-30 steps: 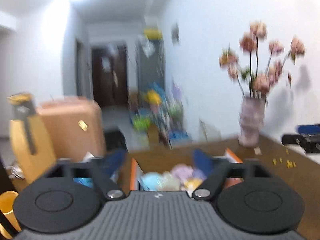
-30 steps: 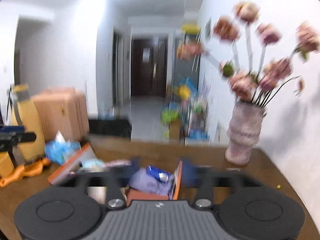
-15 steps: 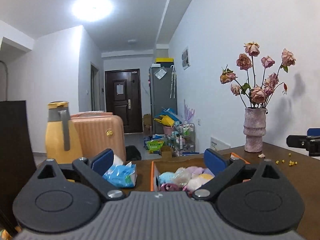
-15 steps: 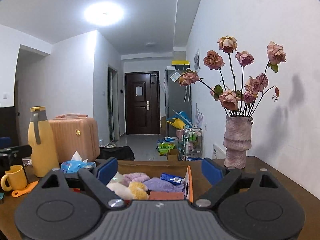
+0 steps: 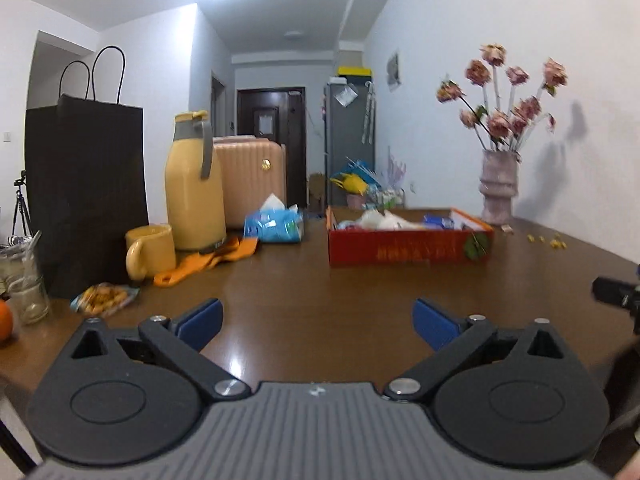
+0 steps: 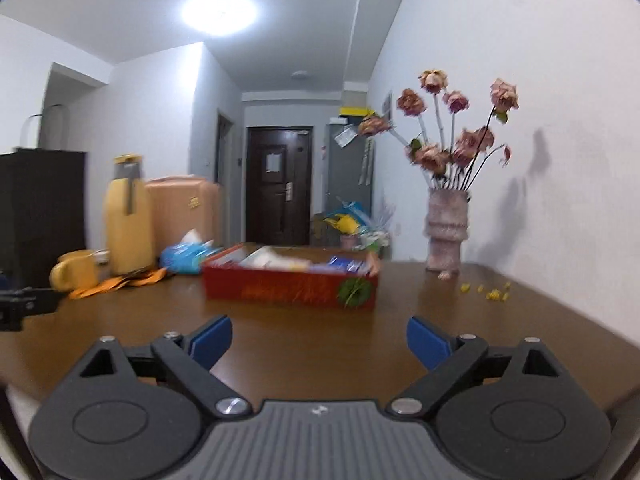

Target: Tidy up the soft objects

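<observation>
Spreading across both views, the brown counter (image 5: 320,280) carries everything, and the red cardboard box (image 5: 408,246) serves as the landmark at its far middle. Soft objects (image 5: 380,219), pale and bunched, lie inside that box along with a blue packet; blur hides what each one is.

Left of the box stand the black paper bag (image 5: 86,196), the yellow thermos jug (image 5: 194,184), the yellow mug (image 5: 150,250), an orange cloth (image 5: 208,262) and a blue tissue pack (image 5: 276,224). Right of the box stands the pink vase of dried roses (image 5: 500,188), with yellow crumbs (image 5: 548,240) scattered on the counter beside it.

Both tools sit well short of the box, over bare wood. The left hand-held gripper (image 5: 318,320) is spread wide and holds nothing; the right hand-held gripper (image 6: 318,338) is likewise wide and empty.

Judging from this layout, the risks lie in the reach back to the box. A right-side approach swung too wide could clip the vase, which looks top-heavy with its long stems. A left-side approach could knock the mug or jug. Soft items deform, so a shallow pinch might slip or drag a neighbour out with it. The box looks light and may slide if pushed on its near wall.
</observation>
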`<state>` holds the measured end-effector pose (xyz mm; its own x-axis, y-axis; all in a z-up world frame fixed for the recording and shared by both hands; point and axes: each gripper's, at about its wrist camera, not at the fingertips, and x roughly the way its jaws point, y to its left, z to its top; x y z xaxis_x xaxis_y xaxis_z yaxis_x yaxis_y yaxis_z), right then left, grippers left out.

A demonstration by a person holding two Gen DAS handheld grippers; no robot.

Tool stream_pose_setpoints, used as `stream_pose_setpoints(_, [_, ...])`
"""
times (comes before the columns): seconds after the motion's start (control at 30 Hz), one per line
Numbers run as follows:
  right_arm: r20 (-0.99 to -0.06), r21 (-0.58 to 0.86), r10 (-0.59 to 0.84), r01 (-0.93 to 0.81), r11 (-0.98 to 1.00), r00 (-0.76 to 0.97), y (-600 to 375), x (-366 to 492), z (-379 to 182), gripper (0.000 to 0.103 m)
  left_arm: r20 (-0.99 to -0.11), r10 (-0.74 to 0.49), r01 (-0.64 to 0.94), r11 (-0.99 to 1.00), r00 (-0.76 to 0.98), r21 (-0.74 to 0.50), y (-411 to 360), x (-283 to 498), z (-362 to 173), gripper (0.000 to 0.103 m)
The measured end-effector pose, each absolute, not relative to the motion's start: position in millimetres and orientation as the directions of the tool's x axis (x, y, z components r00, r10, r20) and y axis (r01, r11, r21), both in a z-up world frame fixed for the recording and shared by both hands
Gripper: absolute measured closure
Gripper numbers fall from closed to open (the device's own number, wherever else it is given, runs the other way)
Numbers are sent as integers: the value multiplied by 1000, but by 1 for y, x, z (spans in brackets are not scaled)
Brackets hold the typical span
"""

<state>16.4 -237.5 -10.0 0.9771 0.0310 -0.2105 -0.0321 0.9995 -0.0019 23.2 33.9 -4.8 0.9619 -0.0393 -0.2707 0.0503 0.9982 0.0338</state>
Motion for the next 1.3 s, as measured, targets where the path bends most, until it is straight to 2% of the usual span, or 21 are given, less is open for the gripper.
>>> stream_pose_setpoints(0.17, [-250, 36, 122, -117, 993, 961, -221, -7, -18, 7, -237, -18, 40, 995, 971, 89, 28, 4, -4, 0])
stream_pose_setpoints(0.3, [-228, 15, 99, -98, 995, 969, -212, -13, -18, 7, -247, -35, 54, 996, 968, 71, 26, 7, -3, 0])
stream_pose_setpoints(0.43, [-251, 7, 82, -83, 997, 965, -212, -12, -20, 6, -243, -42, 62, 995, 969, 76, 23, 5, -4, 0])
stream_pose_setpoints(0.57, [-247, 45, 87, -78, 996, 965, -219, -11, -20, 6, -245, -45, 65, 995, 968, 77, 21, 6, -3, 0])
stream_pose_setpoints(1.3, [-237, 65, 74, -60, 996, 969, -222, -11, -21, 5, -247, -47, 68, 995, 968, 74, 22, 6, -2, 0])
